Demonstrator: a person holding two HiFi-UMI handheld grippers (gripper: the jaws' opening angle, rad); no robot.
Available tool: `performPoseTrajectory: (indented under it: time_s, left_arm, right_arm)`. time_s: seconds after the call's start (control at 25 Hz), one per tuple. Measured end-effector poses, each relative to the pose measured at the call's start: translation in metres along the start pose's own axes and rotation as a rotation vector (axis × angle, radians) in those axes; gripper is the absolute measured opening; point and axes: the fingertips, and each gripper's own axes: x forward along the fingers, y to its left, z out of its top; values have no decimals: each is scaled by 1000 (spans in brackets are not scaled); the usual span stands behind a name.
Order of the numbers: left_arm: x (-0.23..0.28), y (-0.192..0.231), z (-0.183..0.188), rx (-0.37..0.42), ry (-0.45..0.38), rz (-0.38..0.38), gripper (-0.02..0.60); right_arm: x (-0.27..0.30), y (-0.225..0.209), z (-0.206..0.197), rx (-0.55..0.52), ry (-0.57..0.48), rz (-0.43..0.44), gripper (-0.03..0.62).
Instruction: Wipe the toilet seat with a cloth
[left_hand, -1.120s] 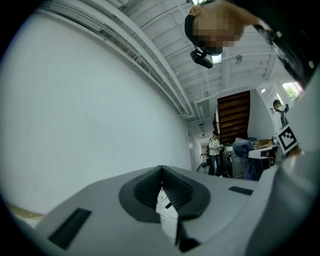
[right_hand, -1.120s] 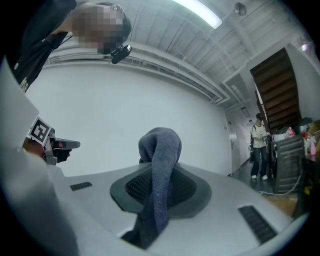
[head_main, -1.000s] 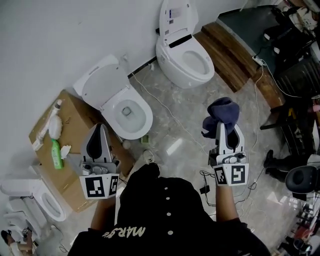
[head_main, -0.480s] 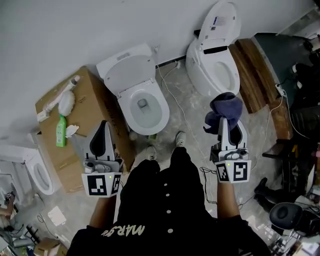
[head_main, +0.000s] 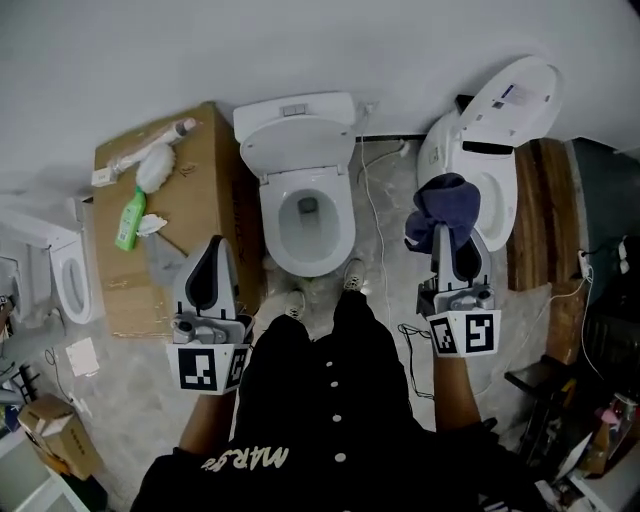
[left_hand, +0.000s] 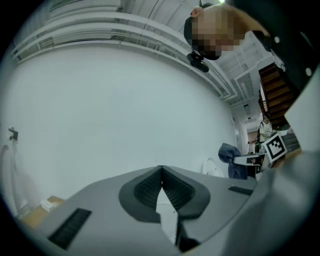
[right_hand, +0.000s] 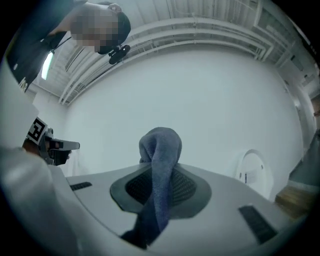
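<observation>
1. Left gripper hangs low, jaws pressed together on nothing, probably just parked out of the way.
2. Right gripper is clamped on the blue cloth, bunched above the tips and trailing down between the jaws, ready to wipe I'd guess.
3. Toilet seat is further ahead, lid up, well apart from the cloth.

Left tongs pressed together, empty, before a white wall

The grey marbled tile floor carries a white ceramic toilet with its lid raised. A tall brown cardboard box stands just beside it, with a second white toilet and brown wooden planks nearby.
</observation>
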Motion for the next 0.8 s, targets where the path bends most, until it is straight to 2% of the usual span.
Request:
performPoseTrajectory:
  time_s: [0.2,0.36,0.64,0.8]
  left_arm:
    - [18,-12,-11,11,46,107,11]
    - [27,-16,-20,1,71,170,9]
    - [35,-17,-36,-32,93,229,11]
    - [32,-12,-52,-58,117,255,11]
  right_arm:
    - [47,-19,-20,4,61,135,72]
    - [74,-19,-34,-47,97,230,72]
    - [108,-6,-70,-103,168,360,72]
    - [124,14,-95,-193,199,458,71]
